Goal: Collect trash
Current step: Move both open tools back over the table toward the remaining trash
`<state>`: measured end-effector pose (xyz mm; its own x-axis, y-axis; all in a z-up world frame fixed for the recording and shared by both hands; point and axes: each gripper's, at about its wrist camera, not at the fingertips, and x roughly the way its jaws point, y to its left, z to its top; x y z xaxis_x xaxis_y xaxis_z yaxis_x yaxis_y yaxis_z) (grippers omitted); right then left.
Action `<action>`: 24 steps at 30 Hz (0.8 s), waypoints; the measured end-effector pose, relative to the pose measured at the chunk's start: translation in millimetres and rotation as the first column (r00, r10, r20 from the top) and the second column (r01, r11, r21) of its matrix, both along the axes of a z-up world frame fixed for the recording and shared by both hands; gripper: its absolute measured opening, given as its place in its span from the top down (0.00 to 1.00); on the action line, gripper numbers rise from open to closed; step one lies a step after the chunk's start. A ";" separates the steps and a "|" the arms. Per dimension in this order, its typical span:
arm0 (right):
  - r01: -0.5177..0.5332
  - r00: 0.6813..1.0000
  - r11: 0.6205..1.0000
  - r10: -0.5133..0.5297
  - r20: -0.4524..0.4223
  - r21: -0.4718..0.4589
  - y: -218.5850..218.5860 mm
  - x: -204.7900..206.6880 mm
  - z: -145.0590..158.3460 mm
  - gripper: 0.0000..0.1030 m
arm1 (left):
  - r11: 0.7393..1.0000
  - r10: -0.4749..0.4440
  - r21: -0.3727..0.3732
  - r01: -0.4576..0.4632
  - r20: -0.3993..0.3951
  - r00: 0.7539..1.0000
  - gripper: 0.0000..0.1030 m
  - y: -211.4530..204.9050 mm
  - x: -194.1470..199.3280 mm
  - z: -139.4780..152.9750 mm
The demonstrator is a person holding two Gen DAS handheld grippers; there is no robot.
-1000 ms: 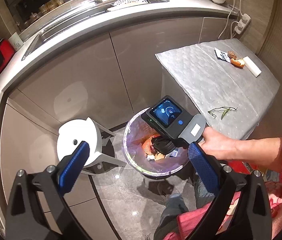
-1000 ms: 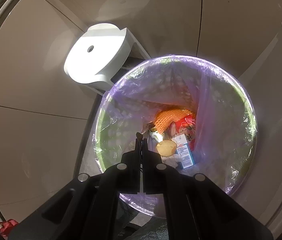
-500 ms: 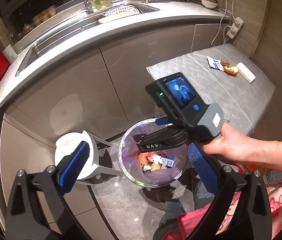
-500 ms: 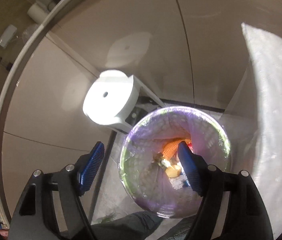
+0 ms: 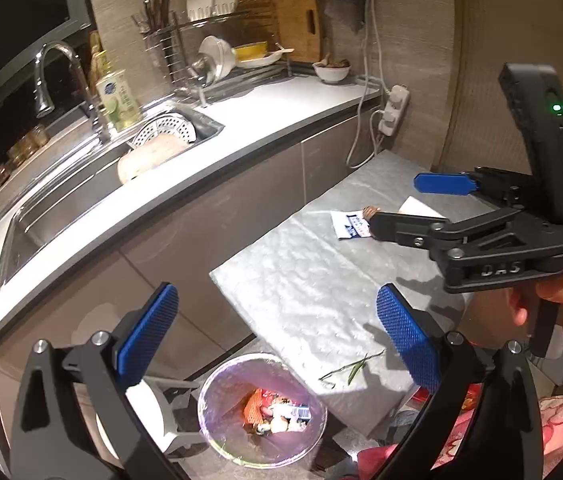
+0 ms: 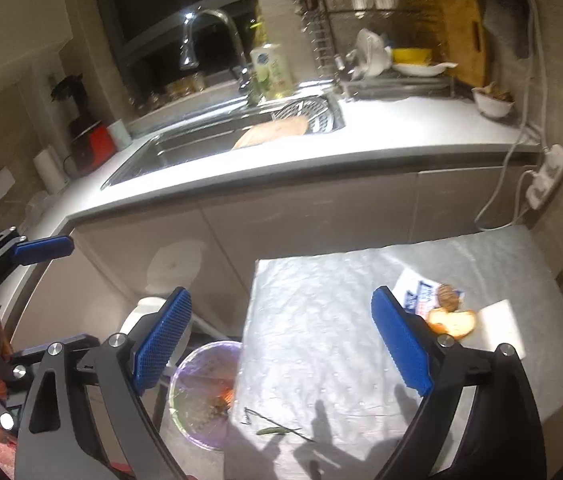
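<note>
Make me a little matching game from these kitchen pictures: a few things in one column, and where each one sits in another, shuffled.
Things:
1. purple-lined round trash bin
2. thin green vegetable stem
3. wooden cutting board
4. white power strip

Places:
A. leaning on the wall behind the dish rack
B. on the floor beside the silver-covered table
C. hanging off the counter's end
D. on the table's near edge

Pairs: 1-B, 2-D, 3-A, 4-C
</note>
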<state>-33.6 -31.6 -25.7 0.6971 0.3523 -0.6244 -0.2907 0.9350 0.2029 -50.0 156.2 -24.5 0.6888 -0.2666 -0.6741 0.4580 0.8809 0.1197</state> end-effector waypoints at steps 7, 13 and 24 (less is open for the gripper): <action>0.115 0.991 0.993 -0.112 0.069 -0.033 -72.0 -19.3 18.4 0.07 | 0.994 -0.106 0.003 0.106 0.026 0.994 0.08 -76.8 18.9 12.9; 0.144 0.988 0.988 -0.141 0.071 -0.047 -110.0 -17.7 10.3 0.07 | 0.992 -0.124 0.007 0.124 0.000 0.992 0.08 -118.2 34.7 5.1; 0.160 0.987 0.983 -0.162 -0.022 -0.087 -164.5 2.2 -31.4 0.07 | 0.997 -0.079 -0.010 0.078 -0.212 0.974 0.08 -158.0 126.1 -95.8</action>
<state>-31.4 -196.2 -57.1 0.7220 0.1820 -0.6676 -0.1304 0.9833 0.1270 76.1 -1.9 -120.3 0.5072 -0.3157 -0.8019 0.5405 0.8413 0.0107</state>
